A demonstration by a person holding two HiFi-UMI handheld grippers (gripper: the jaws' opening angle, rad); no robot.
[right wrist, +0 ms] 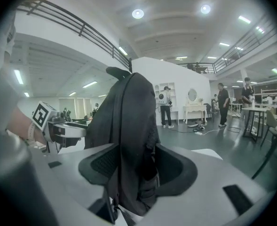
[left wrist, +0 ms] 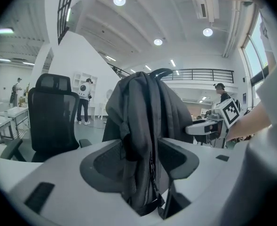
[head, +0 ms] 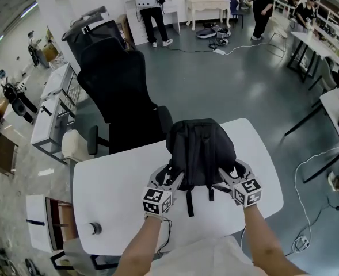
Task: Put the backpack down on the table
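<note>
A black fabric backpack (head: 201,148) stands upright over the far middle of a white table with rounded corners (head: 117,194). Its curved top handle is uppermost in both gripper views. Its own bulk hides its base from the head view, so contact with the tabletop cannot be confirmed. One loose black strap (head: 189,203) trails from it across the tabletop toward the near edge.

The left gripper (head: 172,174) is at the backpack's near left side. In the left gripper view (left wrist: 140,159) its jaws stand wide apart, with a bunched fold of the bag's strap fabric (left wrist: 147,117) filling the gap between the pads. The right gripper (head: 229,174) mirrors it at the near right side. In its own view (right wrist: 136,166) the jaws are equally wide, with dark backpack fabric (right wrist: 129,126) hanging between them and reaching both pads. Each gripper also shows in the other's view, just beside the bag at about the same height.

Near the table's near left corner sits a small dark round object (head: 94,229), well apart from the backpack. A black mesh-backed office chair (head: 120,91) is drawn up to the table's far left edge. Across the grey floor at the far wall, a person in a white top (head: 149,10) faces white shelving. To that person's right stands a white dressing table (head: 206,4).
</note>
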